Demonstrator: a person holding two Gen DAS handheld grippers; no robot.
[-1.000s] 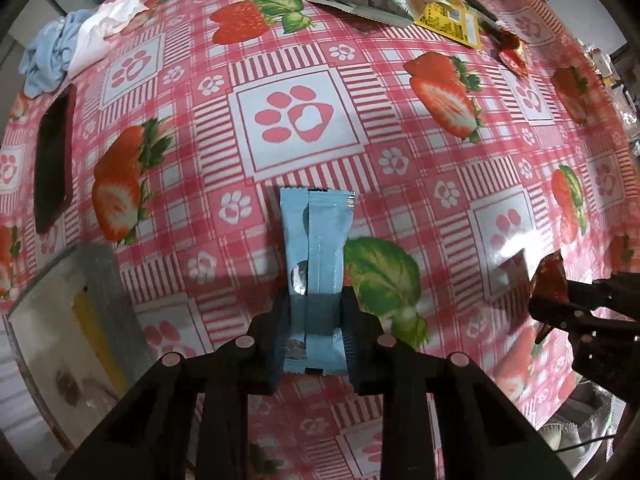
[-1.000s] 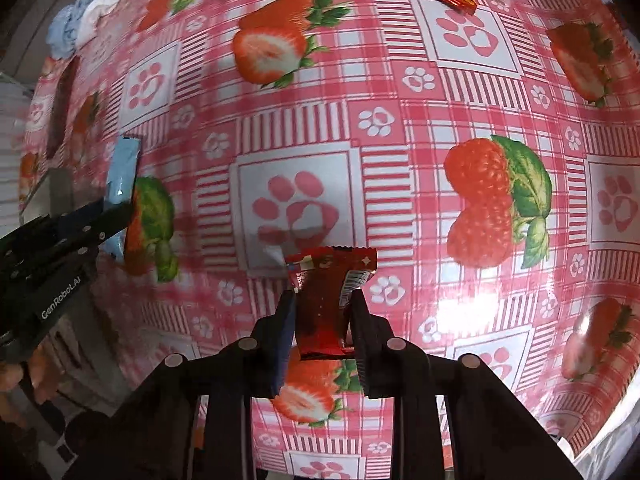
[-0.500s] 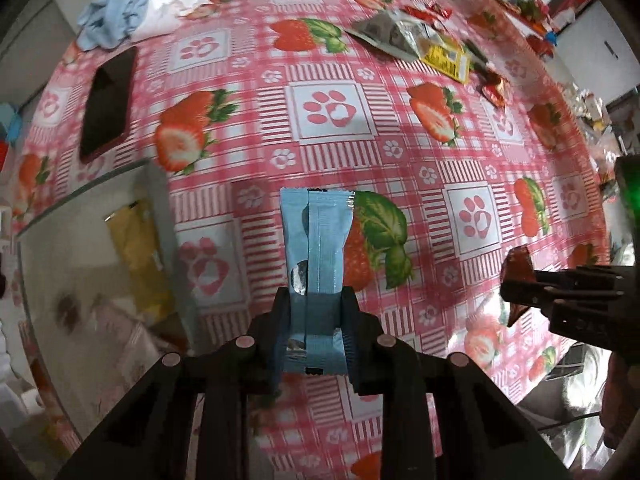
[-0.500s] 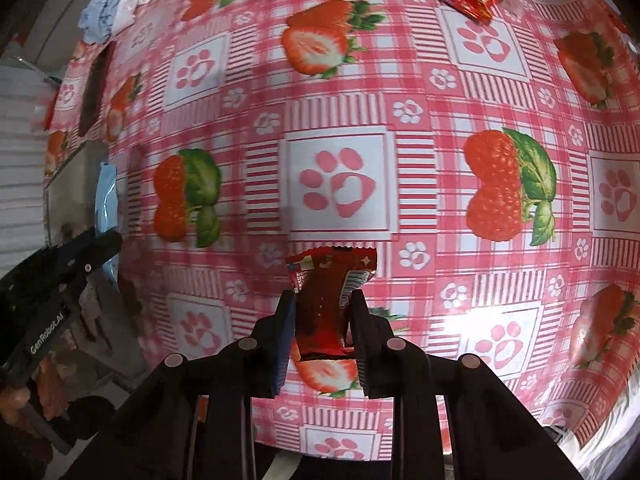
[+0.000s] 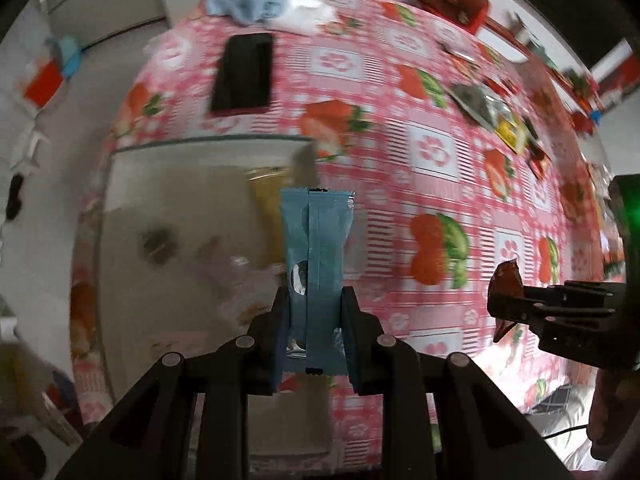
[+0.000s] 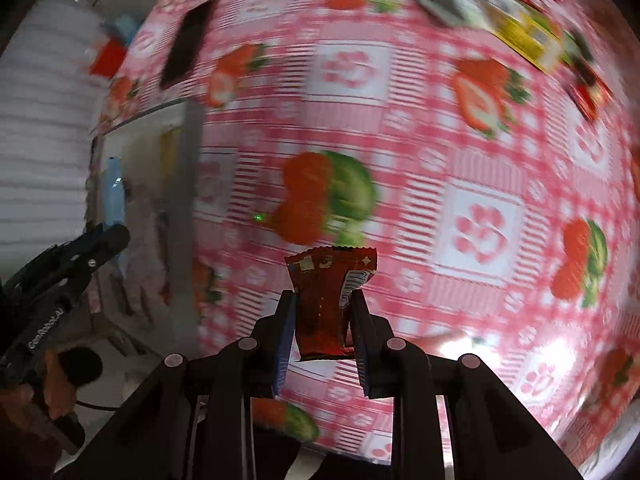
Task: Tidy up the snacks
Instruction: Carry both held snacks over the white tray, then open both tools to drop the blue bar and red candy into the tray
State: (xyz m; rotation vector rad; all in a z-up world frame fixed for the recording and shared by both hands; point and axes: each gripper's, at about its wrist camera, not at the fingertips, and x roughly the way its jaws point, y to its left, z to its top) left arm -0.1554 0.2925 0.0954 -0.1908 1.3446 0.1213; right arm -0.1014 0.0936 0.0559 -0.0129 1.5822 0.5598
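Note:
My left gripper (image 5: 314,304) is shut on a light blue snack packet (image 5: 316,248) and holds it upright above the near right corner of a clear plastic bin (image 5: 180,216). The bin holds a yellow packet (image 5: 272,208) and other blurred snacks. My right gripper (image 6: 323,304) is shut on a dark red snack packet (image 6: 326,300), held above the strawberry tablecloth (image 6: 440,140) to the right of the bin (image 6: 188,184). The right gripper also shows at the right edge of the left wrist view (image 5: 520,308).
A black phone (image 5: 244,74) and a blue and white cloth (image 5: 264,0) lie beyond the bin. Silver, yellow and red snack packets (image 5: 492,116) lie at the far right of the table. The table's near edge runs below both grippers.
Both grippers have swung left toward the bin, each still holding its packet. The blue packet is now over the bin's corner; the red packet has moved closer to the bin.

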